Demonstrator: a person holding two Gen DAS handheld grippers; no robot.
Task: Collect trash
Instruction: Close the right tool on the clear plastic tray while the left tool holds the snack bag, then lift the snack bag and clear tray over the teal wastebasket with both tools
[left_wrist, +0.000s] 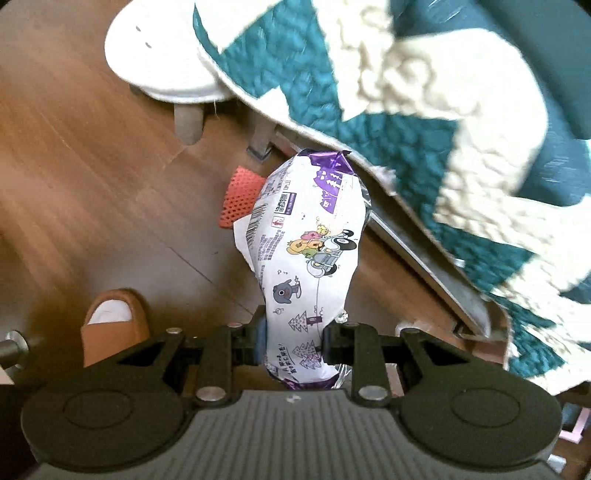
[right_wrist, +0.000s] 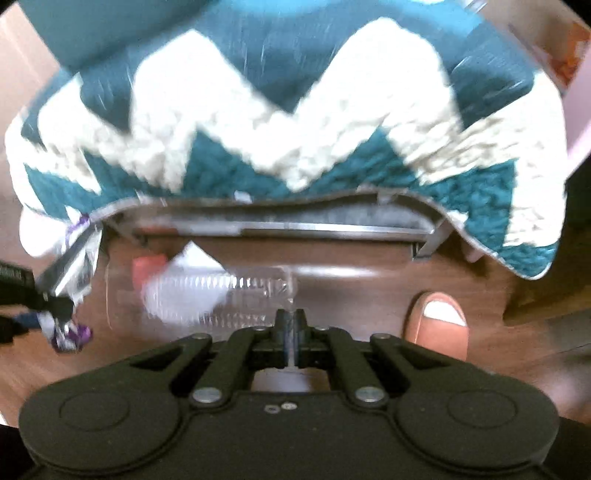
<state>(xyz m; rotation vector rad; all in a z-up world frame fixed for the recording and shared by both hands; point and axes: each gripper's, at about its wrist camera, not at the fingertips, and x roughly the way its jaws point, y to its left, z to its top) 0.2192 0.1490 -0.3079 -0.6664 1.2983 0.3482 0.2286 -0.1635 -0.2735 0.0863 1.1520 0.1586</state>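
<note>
Wrapper (left_wrist: 306, 266), barcode and cartoons

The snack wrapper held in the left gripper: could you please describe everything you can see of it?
The snack wrapper is a crinkled, glossy white bag that looks like foil-lined plastic, printed with cartoon animals, small trees, a barcode and a QR code, with purple at both ends. It looks puffed in the middle and extends forward from the left gripper, whose fingers pinch its lower part. It is held above the wooden floor, its far end near the quilt edge. The right wrist view shows it edge-on, silvery inside.
</note>
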